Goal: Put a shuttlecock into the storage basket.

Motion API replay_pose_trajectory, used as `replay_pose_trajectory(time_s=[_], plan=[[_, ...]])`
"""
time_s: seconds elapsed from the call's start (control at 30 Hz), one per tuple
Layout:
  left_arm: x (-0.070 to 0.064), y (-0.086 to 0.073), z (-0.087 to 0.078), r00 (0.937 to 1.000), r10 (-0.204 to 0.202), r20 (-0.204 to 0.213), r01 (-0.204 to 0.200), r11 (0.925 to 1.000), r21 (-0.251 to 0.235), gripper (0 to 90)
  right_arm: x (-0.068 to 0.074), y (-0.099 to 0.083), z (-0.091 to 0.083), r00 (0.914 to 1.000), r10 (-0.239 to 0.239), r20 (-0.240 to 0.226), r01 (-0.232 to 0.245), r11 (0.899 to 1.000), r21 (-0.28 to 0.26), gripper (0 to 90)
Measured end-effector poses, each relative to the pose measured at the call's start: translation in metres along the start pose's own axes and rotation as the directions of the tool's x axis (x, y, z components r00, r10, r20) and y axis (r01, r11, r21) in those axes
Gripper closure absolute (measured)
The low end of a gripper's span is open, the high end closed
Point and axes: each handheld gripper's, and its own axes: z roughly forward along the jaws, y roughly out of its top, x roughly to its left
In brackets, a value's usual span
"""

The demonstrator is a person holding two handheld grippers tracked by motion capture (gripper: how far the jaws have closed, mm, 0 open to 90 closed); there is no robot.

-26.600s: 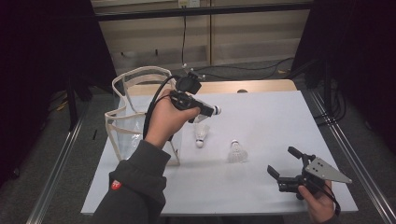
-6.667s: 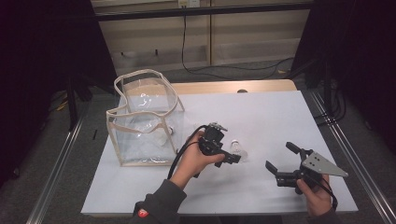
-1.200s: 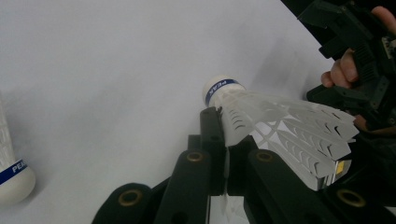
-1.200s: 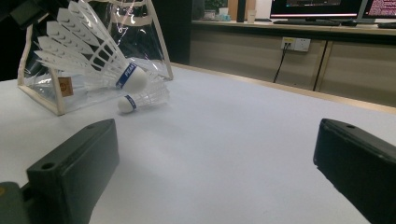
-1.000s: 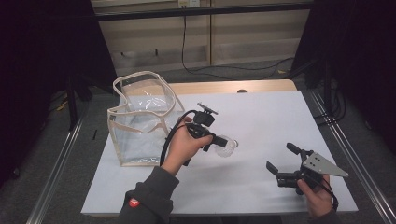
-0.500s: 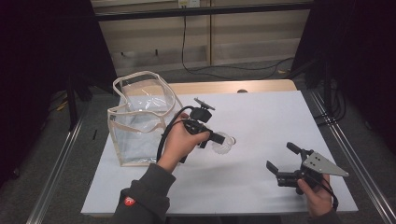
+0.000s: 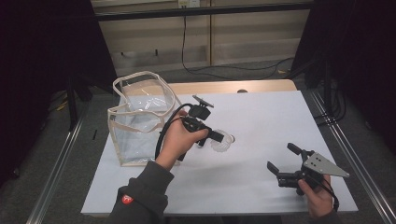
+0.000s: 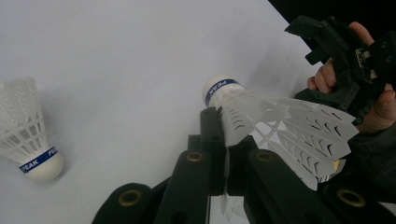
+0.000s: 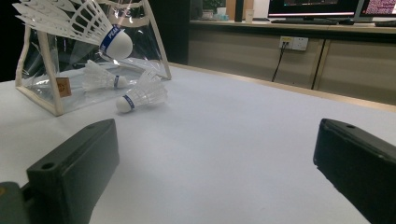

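Worktop [image 7: 261, 116] space is taken up at its left end by a clear plastic bag [image 7: 140, 119] with cream trim, stood upright with its mouth open upward; one shuttlecock [image 9: 100, 77] is seen through its wall in the right gripper view, lying inside. The left tongs [image 7: 215, 136] are held just right of the bag, above the white surface, and are closed on a white plastic shuttlecock [image 8: 275, 123], pinched only by the edge of its skirt, with the cork nose and blue band pointing away from the jaws. The right tongs [image 7: 281, 160] are rested near the front right corner, spread wide and holding nothing. A loose shuttlecock [image 8: 28, 133] lies on the worktop close below the left tongs, outside the bag.

Risk is judged mainly in the grip: a thin, springy skirt is easily squeezed out of a narrow pinch, so the held shuttlecock could be dropped short of the bag if the hand is swung quickly. The bag's soft walls could be pushed in or the bag tipped if its rim is struck by the tongs or the trailing cable [image 7: 163, 135] on the way over. The skirt could also be crushed if the jaws are pressed harder. The loose shuttlecock could be knocked and rolled away by a low pass.
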Motion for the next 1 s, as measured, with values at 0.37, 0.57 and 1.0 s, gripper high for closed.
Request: replay_pose_trajectory(time_s=[0.37,0.57,1.0], plan=[[-0.002,0.001,-0.007,1.0,0.005,-0.002,-0.005,1.0,0.007,89.9,0.001,0.0,0.002,1.0,0.002,-0.006,-0.002,1.0,-0.003,0.2],[-0.001,0.002,-0.01,1.0,0.002,-0.008,-0.002,1.0,0.005,89.9,0.0,0.0,0.001,1.0,0.005,-0.002,-0.005,1.0,-0.001,0.1],[-0.002,0.003,-0.022,0.9999,-0.002,-0.016,0.002,1.0,-0.006,89.9,0.0,0.0,0.003,1.0,0.003,-0.009,-0.003,1.0,-0.002,0.2]])
